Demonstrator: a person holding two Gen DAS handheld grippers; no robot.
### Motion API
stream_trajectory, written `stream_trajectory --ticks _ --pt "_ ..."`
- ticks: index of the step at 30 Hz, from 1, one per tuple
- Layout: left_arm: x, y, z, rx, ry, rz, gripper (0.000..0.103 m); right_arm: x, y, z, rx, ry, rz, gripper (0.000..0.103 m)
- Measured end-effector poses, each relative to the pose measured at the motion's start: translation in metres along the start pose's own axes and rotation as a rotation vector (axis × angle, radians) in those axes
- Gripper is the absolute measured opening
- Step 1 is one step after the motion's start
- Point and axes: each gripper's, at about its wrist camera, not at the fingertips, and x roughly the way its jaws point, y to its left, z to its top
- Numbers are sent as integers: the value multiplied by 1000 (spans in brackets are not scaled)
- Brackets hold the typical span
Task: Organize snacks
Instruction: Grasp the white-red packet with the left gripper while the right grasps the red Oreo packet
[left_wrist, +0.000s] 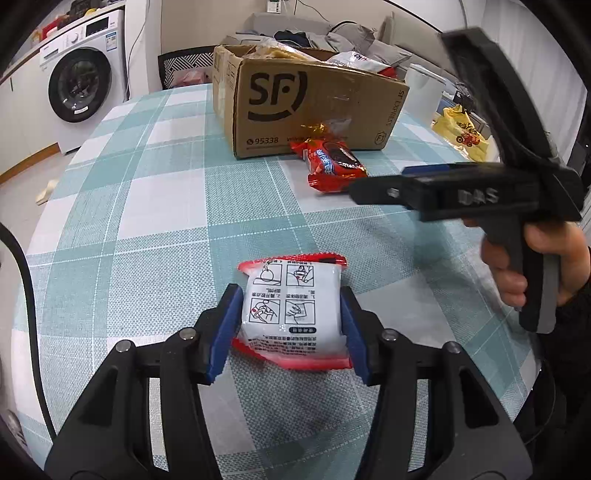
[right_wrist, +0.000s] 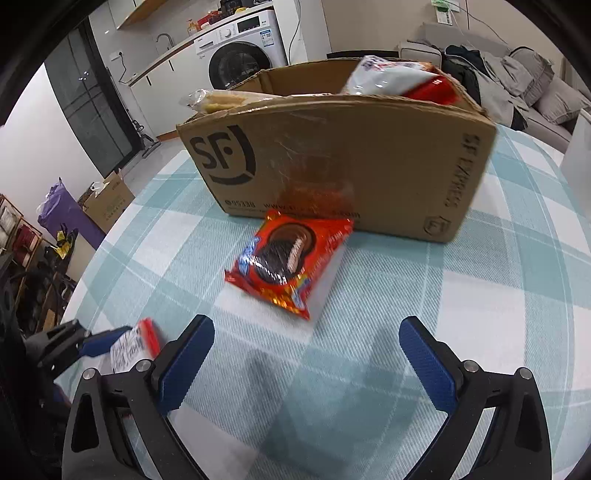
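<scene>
Here the left tongs (left_wrist: 291, 314) grip a white snack packet (left_wrist: 291, 310) by its two sides, low over the checked worktop (left_wrist: 147, 221). The right tongs (right_wrist: 306, 354) stand wide apart with nothing between them, just short of a red cookie pack (right_wrist: 288, 262). That pack lies on the worktop against the cardboard box (right_wrist: 369, 166), which holds other snacks.

- Washing machine (left_wrist: 79, 79), set against the far wall.
- Sofa (right_wrist: 532, 83), heaped with grey clothes.
- Yellow bag (left_wrist: 463, 133), seen at the table edge.
</scene>
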Motion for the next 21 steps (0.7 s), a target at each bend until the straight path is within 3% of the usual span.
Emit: stream_trajectory --ticks 6,13,18,21 --pt "1 2 0 -10 3 23 65 19 5 18 23 19 -5 101" --pt "1 10 0 -53 4 70 79 32 11 33 30 13 -39 91" --pt "1 11 1 -59 4 72 80 33 17 34 5 5 -47 76" --pt "3 10 1 -48 10 84 81 30 18 33 4 -3 -13 59"
